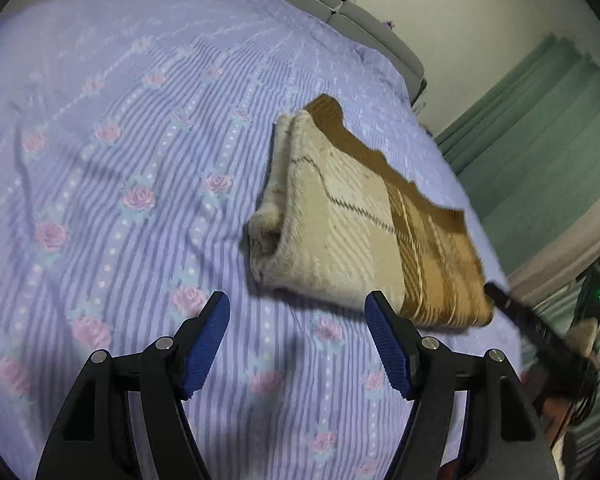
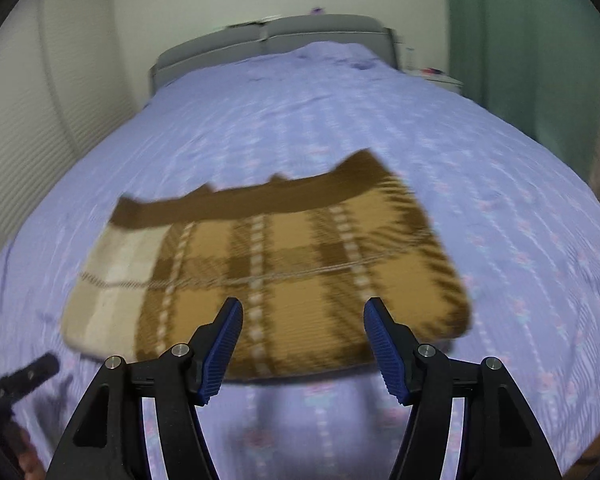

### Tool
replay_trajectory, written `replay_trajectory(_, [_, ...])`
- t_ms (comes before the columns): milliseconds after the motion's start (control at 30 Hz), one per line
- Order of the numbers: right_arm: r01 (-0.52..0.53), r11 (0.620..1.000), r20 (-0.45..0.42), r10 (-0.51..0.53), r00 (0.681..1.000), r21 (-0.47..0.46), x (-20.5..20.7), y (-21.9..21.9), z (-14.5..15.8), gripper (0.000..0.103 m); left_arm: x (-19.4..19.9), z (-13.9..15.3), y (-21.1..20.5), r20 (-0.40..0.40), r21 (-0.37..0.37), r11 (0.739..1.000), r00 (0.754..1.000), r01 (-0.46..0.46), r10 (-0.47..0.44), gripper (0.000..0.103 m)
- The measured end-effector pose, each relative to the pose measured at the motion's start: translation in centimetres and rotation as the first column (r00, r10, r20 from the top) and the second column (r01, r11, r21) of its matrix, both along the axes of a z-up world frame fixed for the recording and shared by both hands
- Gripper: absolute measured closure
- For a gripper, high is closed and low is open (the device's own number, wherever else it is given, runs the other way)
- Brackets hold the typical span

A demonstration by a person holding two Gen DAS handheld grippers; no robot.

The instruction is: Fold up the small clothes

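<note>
A folded brown-and-cream plaid garment (image 1: 364, 224) lies flat on the purple flowered bedspread (image 1: 120, 140). In the left wrist view it sits ahead and to the right of my left gripper (image 1: 296, 312), which is open with nothing between its blue pads. In the right wrist view the same garment (image 2: 268, 268) lies just beyond my right gripper (image 2: 302, 316), whose open jaws hover over its near edge without touching it. The right gripper's dark finger (image 1: 520, 316) shows at the garment's right corner in the left wrist view. The left gripper's finger (image 2: 24, 376) shows at the lower left in the right wrist view.
A grey padded headboard (image 2: 276, 36) closes the far end of the bed. Green curtains (image 2: 520, 40) hang on the right, a ribbed white wall panel (image 2: 28, 112) on the left. A small bedside stand (image 2: 436, 76) sits by the headboard.
</note>
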State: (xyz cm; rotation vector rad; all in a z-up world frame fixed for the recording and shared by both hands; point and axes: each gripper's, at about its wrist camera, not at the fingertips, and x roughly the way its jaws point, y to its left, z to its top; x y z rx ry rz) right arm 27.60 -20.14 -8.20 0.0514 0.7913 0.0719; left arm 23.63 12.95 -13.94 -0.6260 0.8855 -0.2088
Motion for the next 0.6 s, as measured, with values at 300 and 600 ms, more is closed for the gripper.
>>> replay_trajectory(300, [-0.111,0.993,-0.032,0.11,0.993,-0.033,0.2,4.9,-0.4,0.04,6.4,-1.4,2.3,0.018,-0.095,0.987,0.991,0.132,-0.131,0.035])
replay_trajectory(600, [-0.12,0.992,-0.041,0.118,0.992,-0.035,2.0,7.7,-0.7,0.04,12.2,-2.2,2.5,0.034,-0.153,0.94,0.952,0.304,-0.303,0.035])
